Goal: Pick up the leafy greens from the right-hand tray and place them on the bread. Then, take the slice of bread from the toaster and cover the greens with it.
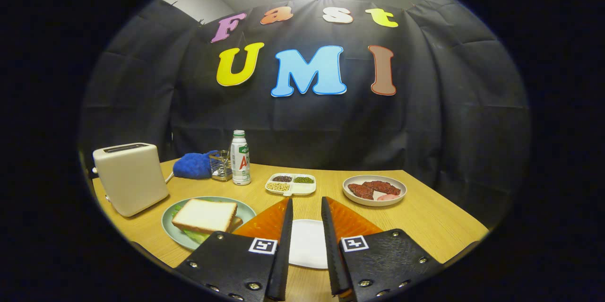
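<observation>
Two slices of bread sit stacked on the green plate (246, 211), just left of your claw (306, 217): the top slice (206, 214) lies flat over a lower one whose edge peeks out at the right, and leafy greens (193, 234) show between them at the front edge. That is the arrangement the task asks for, so by my judgement little or nothing is left. The toaster (131, 178) stands behind the plate, and no slice rises above its slot. Your claw's fingers are apart and hold nothing; a white tray (308, 243) lies between and beyond them on the table (425, 219), with nothing on the part you can see. Whether the top slice sits square on the greens, you cannot fully tell from this angle.
</observation>
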`<move>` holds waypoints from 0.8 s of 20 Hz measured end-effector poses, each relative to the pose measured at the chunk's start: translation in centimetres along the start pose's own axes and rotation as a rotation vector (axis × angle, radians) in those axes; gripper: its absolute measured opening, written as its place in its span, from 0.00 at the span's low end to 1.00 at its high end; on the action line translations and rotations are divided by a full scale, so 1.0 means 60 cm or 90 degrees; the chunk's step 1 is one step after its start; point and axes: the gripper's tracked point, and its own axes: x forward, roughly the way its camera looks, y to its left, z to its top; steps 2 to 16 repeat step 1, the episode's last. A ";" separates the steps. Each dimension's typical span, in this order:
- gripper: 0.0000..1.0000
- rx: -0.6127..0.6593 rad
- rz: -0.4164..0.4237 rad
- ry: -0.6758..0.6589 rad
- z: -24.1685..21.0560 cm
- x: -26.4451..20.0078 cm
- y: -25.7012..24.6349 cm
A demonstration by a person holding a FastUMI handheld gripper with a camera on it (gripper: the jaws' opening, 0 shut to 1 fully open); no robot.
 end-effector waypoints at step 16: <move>0.35 0.006 0.001 -0.002 0.002 -0.004 -0.027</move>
